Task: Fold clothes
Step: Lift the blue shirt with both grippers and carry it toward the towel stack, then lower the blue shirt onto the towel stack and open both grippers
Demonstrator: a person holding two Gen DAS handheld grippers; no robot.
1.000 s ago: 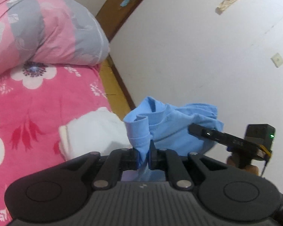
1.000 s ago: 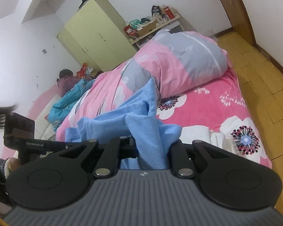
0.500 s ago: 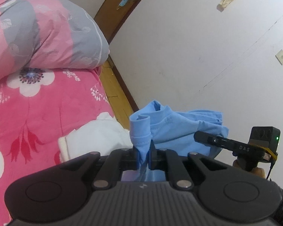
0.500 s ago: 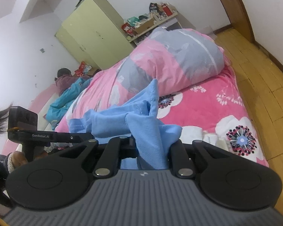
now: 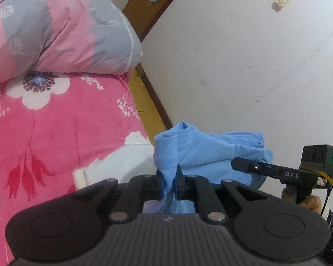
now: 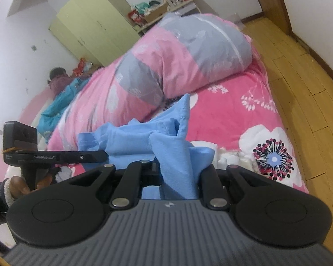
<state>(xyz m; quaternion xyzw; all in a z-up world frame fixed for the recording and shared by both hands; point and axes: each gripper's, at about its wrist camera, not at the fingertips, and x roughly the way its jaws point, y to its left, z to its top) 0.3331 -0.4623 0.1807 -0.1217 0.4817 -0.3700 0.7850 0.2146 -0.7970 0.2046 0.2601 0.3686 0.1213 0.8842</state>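
A light blue garment [image 5: 202,150] hangs stretched between my two grippers above the pink flowered bed [image 5: 55,124]. My left gripper [image 5: 169,177] is shut on a bunched edge of it, the cloth sticking up between the blue pads. In the right wrist view the same blue garment [image 6: 166,139] spills over my right gripper [image 6: 179,177], which is shut on a thick fold. Each view shows the other gripper held in a hand: the right one [image 5: 244,164] at the right edge, the left one [image 6: 100,155] at the left.
A folded white cloth [image 5: 122,161] lies on the bed just beyond the blue garment. A rolled pink and grey quilt [image 6: 177,59] fills the back of the bed. Wooden floor [image 6: 299,84] runs along the right, a white wall [image 5: 233,55] beyond it. A green wardrobe [image 6: 95,26] stands far back.
Both grippers have sunk toward the bed with the blue garment still held between them. The bed and white cloth now sit closer and larger in both views.
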